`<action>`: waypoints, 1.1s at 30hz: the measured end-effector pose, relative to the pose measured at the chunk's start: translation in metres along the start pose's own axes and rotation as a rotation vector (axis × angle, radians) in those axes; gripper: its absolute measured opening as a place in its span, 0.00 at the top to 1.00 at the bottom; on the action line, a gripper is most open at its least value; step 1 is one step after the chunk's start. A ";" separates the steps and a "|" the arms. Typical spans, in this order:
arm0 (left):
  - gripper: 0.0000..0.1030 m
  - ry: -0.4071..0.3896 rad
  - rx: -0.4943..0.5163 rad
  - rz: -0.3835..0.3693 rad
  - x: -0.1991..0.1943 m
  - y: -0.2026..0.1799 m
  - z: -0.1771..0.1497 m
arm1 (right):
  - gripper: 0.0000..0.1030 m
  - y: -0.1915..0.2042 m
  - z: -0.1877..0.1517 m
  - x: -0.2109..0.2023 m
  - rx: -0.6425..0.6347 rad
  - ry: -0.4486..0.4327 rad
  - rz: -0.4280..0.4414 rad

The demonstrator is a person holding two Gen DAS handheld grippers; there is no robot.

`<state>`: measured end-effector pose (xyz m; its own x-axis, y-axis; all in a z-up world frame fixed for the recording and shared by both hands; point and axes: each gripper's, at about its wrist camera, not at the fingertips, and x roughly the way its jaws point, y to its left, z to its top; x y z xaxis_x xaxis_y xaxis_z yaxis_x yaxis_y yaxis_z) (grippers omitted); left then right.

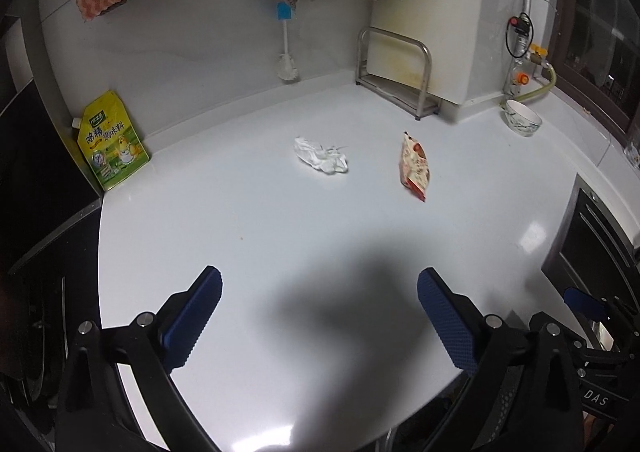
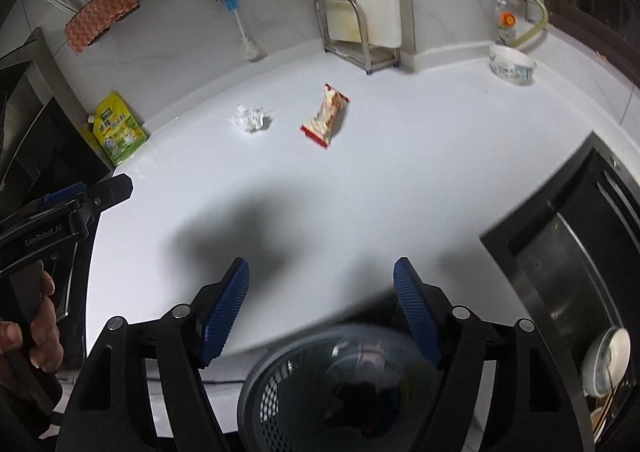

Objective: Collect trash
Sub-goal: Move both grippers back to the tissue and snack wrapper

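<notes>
A crumpled white tissue [image 1: 321, 156] and a red-and-cream snack wrapper [image 1: 415, 168] lie on the white counter [image 1: 280, 228]; the right wrist view also shows the tissue [image 2: 251, 118] and the wrapper [image 2: 326, 117]. My left gripper [image 1: 319, 316] is open and empty, above the counter's front part, well short of both. My right gripper [image 2: 321, 310] is open and empty over the counter's front edge. A grey perforated trash bin [image 2: 320, 392] stands below the right gripper, in front of the counter. The left gripper also shows at the left of the right wrist view [image 2: 86, 194].
A yellow-green seasoning pouch [image 1: 110, 142] leans at the back left. A steel rack [image 1: 394, 72] stands at the back, a patterned bowl [image 1: 523, 118] at the back right. A sink [image 2: 580, 272] with dishes lies to the right. Cloths and a brush [image 1: 285, 44] hang on the wall.
</notes>
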<state>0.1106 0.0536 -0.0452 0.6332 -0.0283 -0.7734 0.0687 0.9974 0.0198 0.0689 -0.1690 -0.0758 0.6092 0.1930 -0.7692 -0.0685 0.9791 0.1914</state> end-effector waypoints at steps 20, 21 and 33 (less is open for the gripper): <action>0.06 0.081 0.008 -0.052 0.110 0.038 0.072 | 0.30 0.021 0.087 0.099 0.051 0.027 -0.059; 0.06 0.083 0.006 -0.059 0.115 0.038 0.076 | 0.30 0.020 0.090 0.103 0.060 0.029 -0.064; 0.06 0.077 0.055 -0.046 0.175 0.032 0.106 | 0.30 0.000 0.136 0.147 0.118 0.029 -0.111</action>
<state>0.3055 0.0734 -0.1123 0.5677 -0.0664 -0.8206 0.1393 0.9901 0.0163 0.2663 -0.1492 -0.1060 0.5846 0.0876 -0.8066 0.0921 0.9806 0.1732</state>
